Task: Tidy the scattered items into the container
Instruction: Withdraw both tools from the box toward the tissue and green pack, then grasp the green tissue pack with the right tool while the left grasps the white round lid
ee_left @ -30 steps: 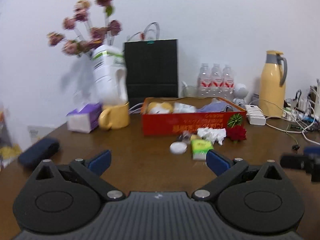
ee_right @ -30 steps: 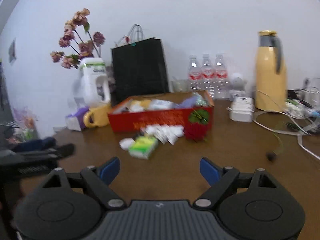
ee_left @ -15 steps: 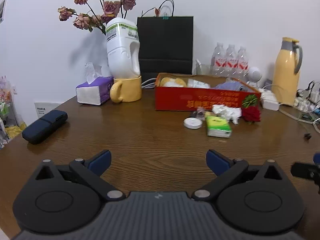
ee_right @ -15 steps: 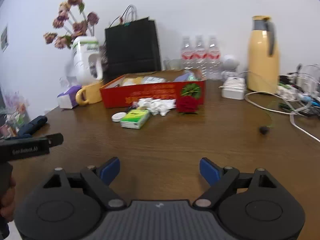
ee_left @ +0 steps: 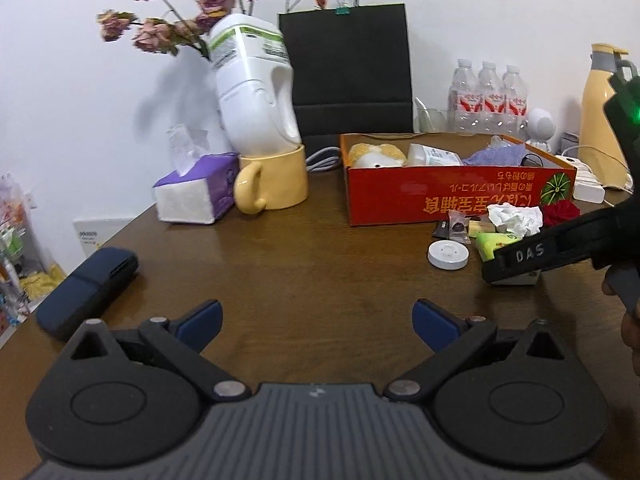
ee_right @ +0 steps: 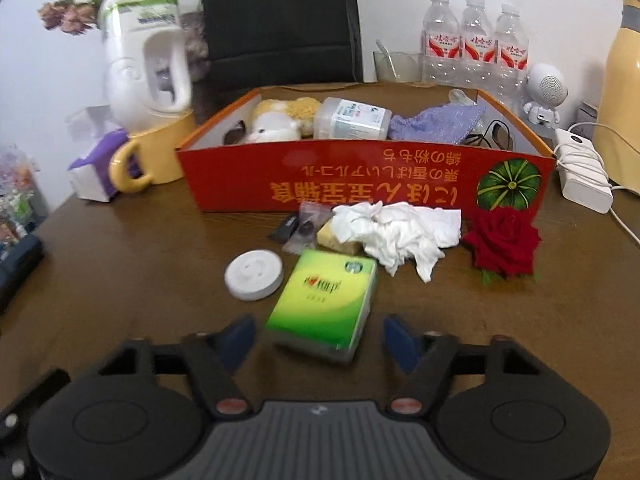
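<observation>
The right gripper (ee_right: 316,334), far back half a second ago, is now closing its jaws around the green tissue pack (ee_right: 324,304) lying before the red box (ee_right: 360,176); left gripper (ee_left: 316,316) is hanging released above the desk (ee_left: 300,264).

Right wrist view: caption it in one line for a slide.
Right gripper closing around the green tissue pack, still untouched, before the red box.

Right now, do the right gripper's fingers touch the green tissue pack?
Apart. The right wrist view shows the green tissue pack lying between the closing fingers of the right gripper, with bare table visible on both sides of it.
</observation>
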The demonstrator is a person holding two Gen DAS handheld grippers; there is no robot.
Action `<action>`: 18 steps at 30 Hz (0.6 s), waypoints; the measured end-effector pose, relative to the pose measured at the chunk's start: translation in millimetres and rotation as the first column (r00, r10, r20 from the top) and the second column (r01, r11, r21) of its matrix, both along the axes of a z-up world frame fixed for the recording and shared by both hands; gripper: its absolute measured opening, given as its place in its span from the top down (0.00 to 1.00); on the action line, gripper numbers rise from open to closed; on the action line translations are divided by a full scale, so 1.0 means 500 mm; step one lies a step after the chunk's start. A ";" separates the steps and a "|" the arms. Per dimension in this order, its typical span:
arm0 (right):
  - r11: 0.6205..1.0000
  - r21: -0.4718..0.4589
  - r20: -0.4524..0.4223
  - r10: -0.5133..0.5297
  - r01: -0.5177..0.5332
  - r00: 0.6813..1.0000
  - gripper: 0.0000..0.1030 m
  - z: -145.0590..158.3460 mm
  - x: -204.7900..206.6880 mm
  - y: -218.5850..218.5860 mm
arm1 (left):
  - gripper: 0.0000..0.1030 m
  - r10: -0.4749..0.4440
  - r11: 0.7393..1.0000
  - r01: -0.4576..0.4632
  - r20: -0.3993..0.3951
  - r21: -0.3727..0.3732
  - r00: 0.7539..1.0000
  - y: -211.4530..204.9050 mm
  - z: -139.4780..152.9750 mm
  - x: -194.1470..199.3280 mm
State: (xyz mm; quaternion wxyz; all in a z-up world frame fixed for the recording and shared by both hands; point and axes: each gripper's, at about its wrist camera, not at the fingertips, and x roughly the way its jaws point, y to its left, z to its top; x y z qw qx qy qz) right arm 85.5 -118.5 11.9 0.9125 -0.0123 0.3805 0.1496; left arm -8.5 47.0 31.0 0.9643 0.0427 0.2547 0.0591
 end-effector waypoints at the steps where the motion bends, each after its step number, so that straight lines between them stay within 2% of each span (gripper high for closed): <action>1: 1.000 -0.011 0.013 0.004 -0.004 1.000 0.52 -0.002 0.002 0.003 | 0.00 -0.010 1.000 0.010 -0.005 -0.001 1.000 -0.001 -0.002 0.011; 4: 0.999 -0.036 0.037 0.035 -0.034 0.999 0.55 0.001 -0.007 -0.008 | 0.00 -0.059 0.997 0.058 -0.021 -0.049 0.998 -0.014 -0.001 0.055; 6: 0.998 -0.044 0.058 0.041 -0.038 0.997 0.55 0.012 -0.021 -0.032 | 0.00 -0.134 0.988 0.130 -0.030 -0.088 0.991 -0.036 -0.002 0.090; 8: 0.999 -0.016 0.084 0.036 -0.035 0.996 0.55 0.027 -0.043 -0.072 | 0.00 -0.216 0.974 0.212 -0.036 -0.082 0.976 -0.066 -0.009 0.122; 9: 0.999 0.010 0.093 0.031 -0.032 0.995 0.55 0.035 -0.055 -0.092 | 0.00 -0.229 0.971 0.225 -0.042 -0.080 0.973 -0.080 -0.015 0.134; 13: 0.995 0.101 0.094 0.007 -0.017 0.996 0.55 0.055 -0.098 -0.160 | 0.14 -0.236 0.970 0.231 -0.067 -0.080 0.969 -0.119 -0.025 0.185; 18: 0.993 0.114 0.099 0.020 -0.031 0.995 0.55 0.051 -0.126 -0.188 | 0.28 -0.262 0.961 0.248 -0.114 -0.120 0.958 -0.131 -0.033 0.231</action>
